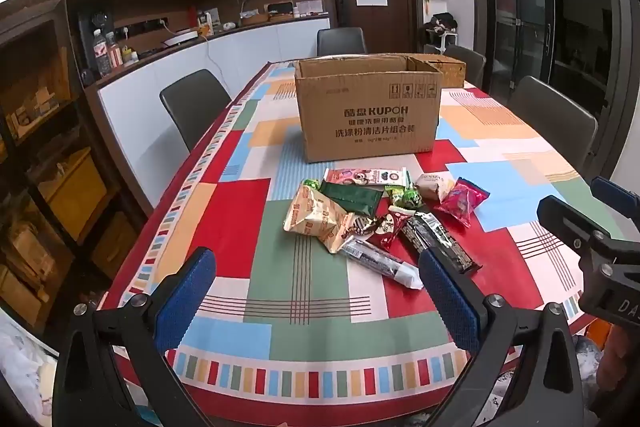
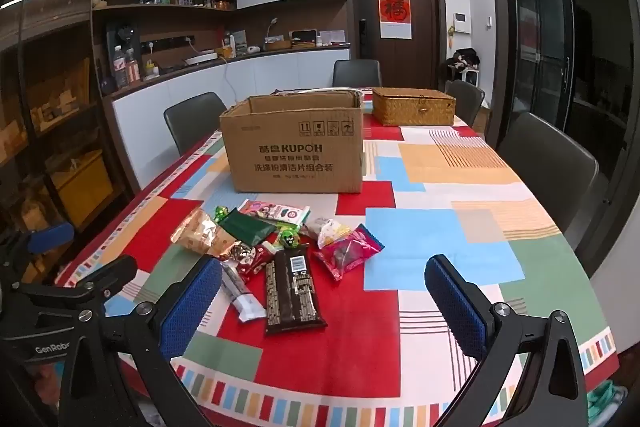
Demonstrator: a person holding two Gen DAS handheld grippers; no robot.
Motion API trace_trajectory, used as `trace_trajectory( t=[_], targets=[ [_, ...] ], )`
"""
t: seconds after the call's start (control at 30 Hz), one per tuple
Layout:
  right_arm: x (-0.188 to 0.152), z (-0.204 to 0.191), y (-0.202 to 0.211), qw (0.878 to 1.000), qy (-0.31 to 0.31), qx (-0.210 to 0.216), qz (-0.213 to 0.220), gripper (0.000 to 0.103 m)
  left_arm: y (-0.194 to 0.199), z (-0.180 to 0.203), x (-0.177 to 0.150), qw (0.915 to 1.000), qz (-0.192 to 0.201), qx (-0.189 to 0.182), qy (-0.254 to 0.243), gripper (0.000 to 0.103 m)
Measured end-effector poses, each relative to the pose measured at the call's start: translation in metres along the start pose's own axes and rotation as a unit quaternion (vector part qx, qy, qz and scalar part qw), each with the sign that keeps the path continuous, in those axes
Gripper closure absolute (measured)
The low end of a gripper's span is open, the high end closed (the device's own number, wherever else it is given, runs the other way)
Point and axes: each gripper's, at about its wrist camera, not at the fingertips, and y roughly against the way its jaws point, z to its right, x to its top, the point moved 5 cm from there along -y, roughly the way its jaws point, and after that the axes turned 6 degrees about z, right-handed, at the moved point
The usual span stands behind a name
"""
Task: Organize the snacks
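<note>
Clearly printed, cardboard box (image 2: 294, 151) reading KUPOH, snacks (image 2: 276, 247) beside

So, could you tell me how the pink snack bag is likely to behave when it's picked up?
The pink bag looks puffed and crinkly, so probably light and soft, yielding under a pinch. Its glossy film may be slippery. It lies flat on the tablecloth, so it is unlikely to roll.

1. Desk (image 2: 460, 227) under a checked cloth of many colours.
2. Open cardboard box (image 2: 294, 155) stands mid-desk.
3. Snack packets (image 2: 280, 251) lie heaped just before it.
4. Wicker basket (image 2: 414, 107) sits behind, right.
</note>
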Motion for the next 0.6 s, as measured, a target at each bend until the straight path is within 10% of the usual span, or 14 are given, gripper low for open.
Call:
trace_trajectory(
  t=[0.6],
  targets=[
    [-0.002,0.001,0.0,1.0,-0.004,0.002,-0.006,0.0,0.005,-0.002,-0.001,1.0,-0.004,0.004,0.003,0.0]
  ],
)
